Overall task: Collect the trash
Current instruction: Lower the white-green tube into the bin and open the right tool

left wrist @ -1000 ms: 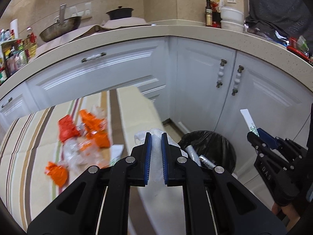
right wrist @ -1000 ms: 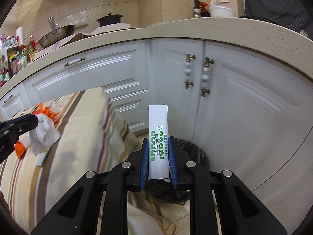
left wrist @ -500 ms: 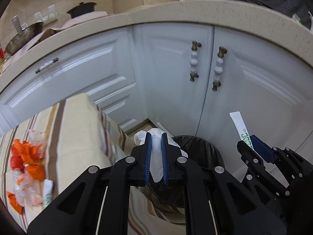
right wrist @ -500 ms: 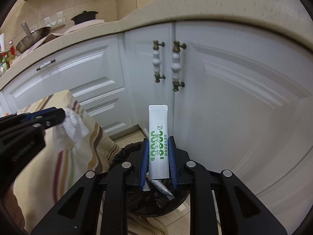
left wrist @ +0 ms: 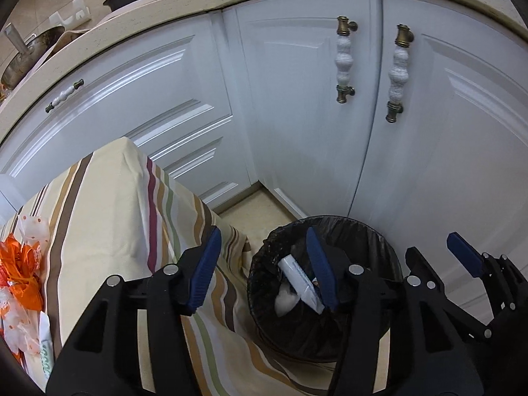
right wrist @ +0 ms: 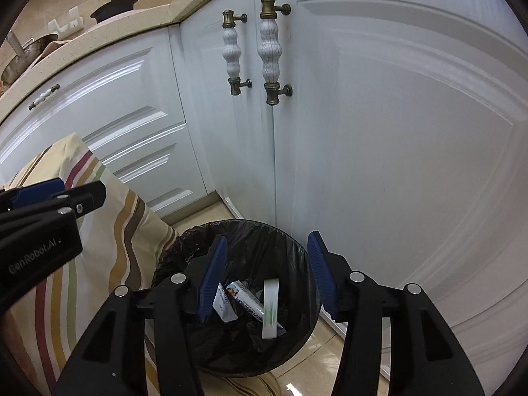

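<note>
White panelled cabinet doors (right wrist: 396,132) with ceramic-and-brass handles (right wrist: 269,49) are filling the background, and a round bin lined with a black plastic bag (right wrist: 277,237) is standing on the tiled floor at their foot. We are holding the left gripper (left wrist: 264,270) and the right gripper (right wrist: 264,274) over the bin, jaws of both spread wide and gripping nothing. A white sachet with green print (right wrist: 270,310) and a crumpled white tissue (left wrist: 285,302) are lying inside the liner among other wrappers. We are judging the drop step finished. More trash, orange and clear crumpled wrappers (left wrist: 19,270), is lying on the striped tablecloth (left wrist: 109,204) at far left. For the next pick we are advising: lift clear of the bin rim first, keep jaws wide, approach the wrappers from above, pinch a thick fold so the thin film is not slipping.
</note>
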